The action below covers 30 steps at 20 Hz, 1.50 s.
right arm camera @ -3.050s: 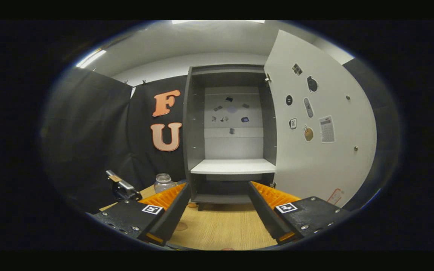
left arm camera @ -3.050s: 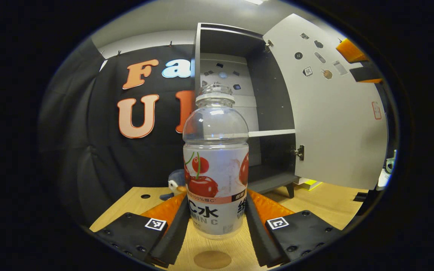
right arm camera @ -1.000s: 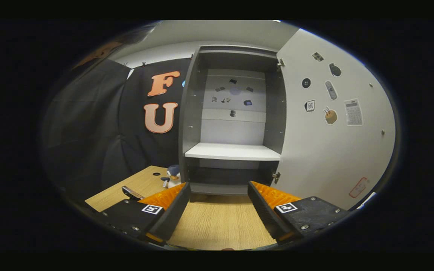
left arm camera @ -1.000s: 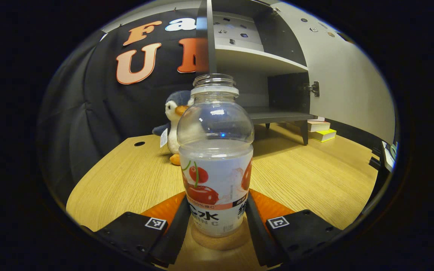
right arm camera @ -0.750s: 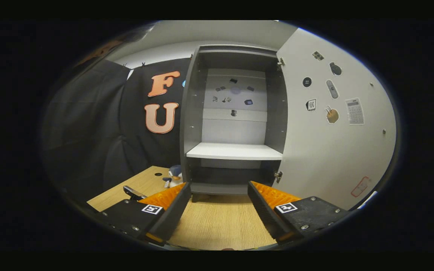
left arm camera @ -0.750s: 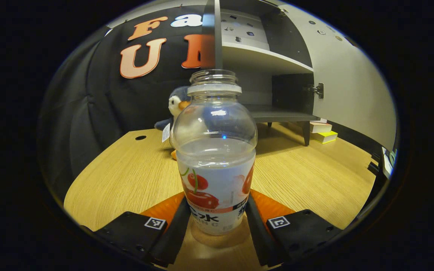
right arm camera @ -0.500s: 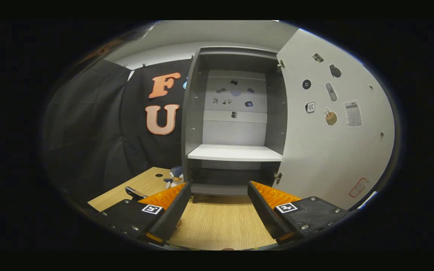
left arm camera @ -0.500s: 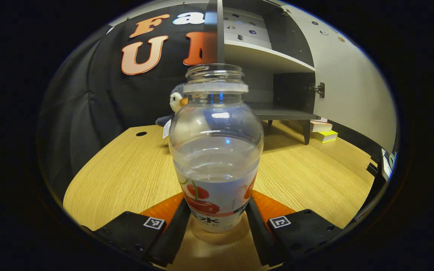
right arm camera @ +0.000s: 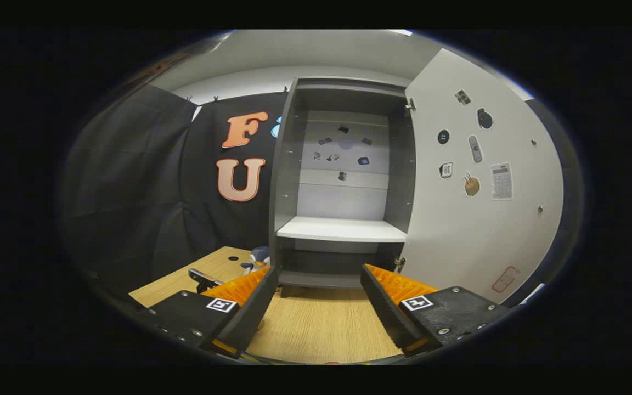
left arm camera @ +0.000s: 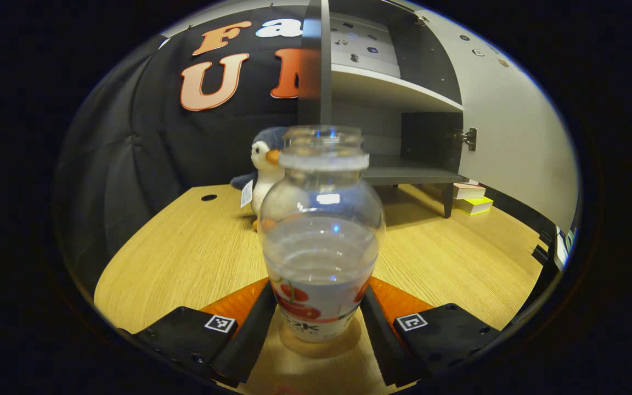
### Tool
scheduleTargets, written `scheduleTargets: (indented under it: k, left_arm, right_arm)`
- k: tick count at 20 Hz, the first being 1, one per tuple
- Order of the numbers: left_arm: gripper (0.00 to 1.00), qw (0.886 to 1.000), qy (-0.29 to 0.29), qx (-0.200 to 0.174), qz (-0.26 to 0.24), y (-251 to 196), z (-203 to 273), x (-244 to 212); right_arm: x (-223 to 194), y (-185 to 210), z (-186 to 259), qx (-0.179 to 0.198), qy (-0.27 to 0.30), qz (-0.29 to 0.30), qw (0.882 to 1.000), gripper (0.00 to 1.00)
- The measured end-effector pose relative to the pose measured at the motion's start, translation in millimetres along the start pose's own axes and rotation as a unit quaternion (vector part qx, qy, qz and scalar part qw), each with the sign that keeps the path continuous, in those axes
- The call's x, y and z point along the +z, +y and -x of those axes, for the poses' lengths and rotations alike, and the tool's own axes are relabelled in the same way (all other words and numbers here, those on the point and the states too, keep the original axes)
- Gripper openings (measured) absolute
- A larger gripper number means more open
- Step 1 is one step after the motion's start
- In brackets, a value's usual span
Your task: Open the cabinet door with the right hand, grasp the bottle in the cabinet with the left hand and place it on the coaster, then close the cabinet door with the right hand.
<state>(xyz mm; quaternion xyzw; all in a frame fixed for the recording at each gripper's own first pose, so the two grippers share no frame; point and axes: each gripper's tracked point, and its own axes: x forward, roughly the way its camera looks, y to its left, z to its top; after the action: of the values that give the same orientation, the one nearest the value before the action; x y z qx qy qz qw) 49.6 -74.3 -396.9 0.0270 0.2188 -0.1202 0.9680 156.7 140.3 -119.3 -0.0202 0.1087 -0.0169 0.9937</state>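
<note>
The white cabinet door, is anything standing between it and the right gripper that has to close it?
Nothing visible. The white cabinet door stands open to the right of the right gripper, whose fingers are apart and empty; only bare wooden tabletop lies ahead.

My left gripper (left arm camera: 319, 334) flanking the clear bottle (left arm camera: 321, 236) upright on the cork coaster (left arm camera: 319, 346), stuffed penguin (left arm camera: 264, 167) behind, open cabinet (left arm camera: 398, 109) beyond, wooden table (left arm camera: 184, 258).

coaster (left arm camera: 316, 346) mostly under bottle (left arm camera: 321, 236), penguin (left arm camera: 264, 170) half hidden
</note>
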Motion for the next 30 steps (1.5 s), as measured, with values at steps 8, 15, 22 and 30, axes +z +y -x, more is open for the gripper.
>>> scheduleTargets:
  k: [8,15,22,30]
  left_arm:
    - [0.99,0.999,-0.046,0.014,0.002,1.7,15.7,56.3]
    - [0.99,0.995,-0.099,0.018,0.003,-1.9,46.7,116.8]
    - [0.98,0.987,-0.161,0.004,-0.002,-28.7,84.8,181.3]
    - [0.98,0.982,-0.185,0.003,0.023,-62.2,125.1,227.9]
  right_arm:
    - [12.0,-15.3,25.6,-0.006,-0.017,-0.02,1.0,0.93]
    - [20.6,-58.2,46.2,-0.043,-0.032,-0.032,0.998,0.97]
    - [38.2,-109.7,74.2,-0.082,-0.056,-0.045,0.994,0.97]
    - [52.5,-194.8,117.3,-0.127,-0.072,-0.04,0.988,0.94]
